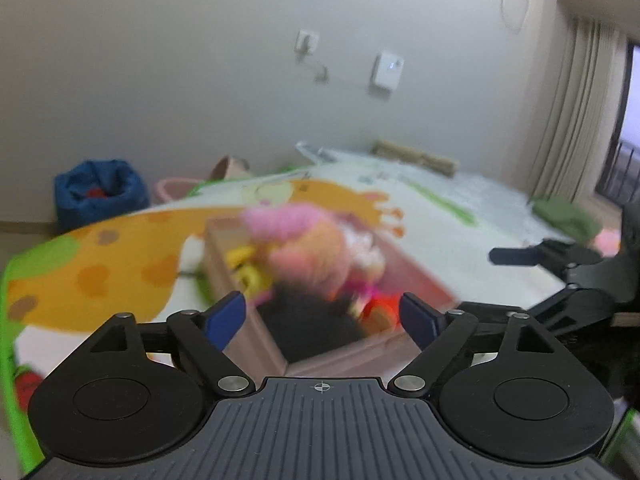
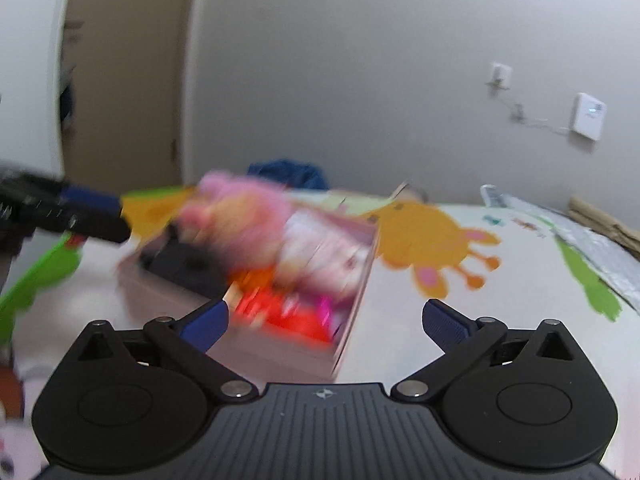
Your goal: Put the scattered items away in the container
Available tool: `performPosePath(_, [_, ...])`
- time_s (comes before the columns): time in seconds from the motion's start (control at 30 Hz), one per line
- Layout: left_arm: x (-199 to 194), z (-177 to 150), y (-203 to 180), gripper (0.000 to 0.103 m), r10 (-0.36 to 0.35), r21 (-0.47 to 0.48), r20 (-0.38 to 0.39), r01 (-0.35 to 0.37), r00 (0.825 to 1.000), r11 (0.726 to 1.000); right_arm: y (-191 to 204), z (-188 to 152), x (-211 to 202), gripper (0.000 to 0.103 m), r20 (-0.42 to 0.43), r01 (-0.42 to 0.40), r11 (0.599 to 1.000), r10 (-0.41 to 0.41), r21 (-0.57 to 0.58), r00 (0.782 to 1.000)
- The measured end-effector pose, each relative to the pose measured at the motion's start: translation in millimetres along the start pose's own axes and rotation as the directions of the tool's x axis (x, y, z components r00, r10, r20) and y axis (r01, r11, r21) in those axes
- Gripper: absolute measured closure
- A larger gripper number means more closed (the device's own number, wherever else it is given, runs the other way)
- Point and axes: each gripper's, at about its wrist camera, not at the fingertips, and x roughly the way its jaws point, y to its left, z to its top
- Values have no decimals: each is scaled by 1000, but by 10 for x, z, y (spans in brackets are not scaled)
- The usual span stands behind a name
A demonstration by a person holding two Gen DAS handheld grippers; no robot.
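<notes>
A pinkish-brown open box (image 1: 240,332) (image 2: 160,292) stands on the play mat, filled with toys: a pink-haired doll (image 1: 304,240) (image 2: 244,220) on top, yellow pieces (image 1: 244,268), a red-orange toy (image 1: 380,308) (image 2: 288,316) and a black item (image 1: 312,324) (image 2: 184,264). Both views are motion-blurred. My left gripper (image 1: 322,314) hangs open just before the box, nothing between its fingers. My right gripper (image 2: 326,318) is open too, at the box's near right corner. In the left wrist view the right gripper (image 1: 560,264) shows at the right edge; the left gripper (image 2: 76,212) shows at the left of the right wrist view.
The mat (image 1: 120,264) (image 2: 440,248) bears an orange giraffe print with green edges. A blue bag (image 1: 98,192) and a pink basket (image 1: 176,190) stand by the wall. A green cloth (image 1: 568,216) lies at the far right. Curtains (image 1: 580,112) hang right; a door (image 2: 128,80) stands left.
</notes>
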Motion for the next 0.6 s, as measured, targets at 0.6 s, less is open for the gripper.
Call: performPosePath(0.6, [527,-395,-166,0,356,-46,-121,-364,926,930,96,-399,558,0,-175,156,965,-120,210,977])
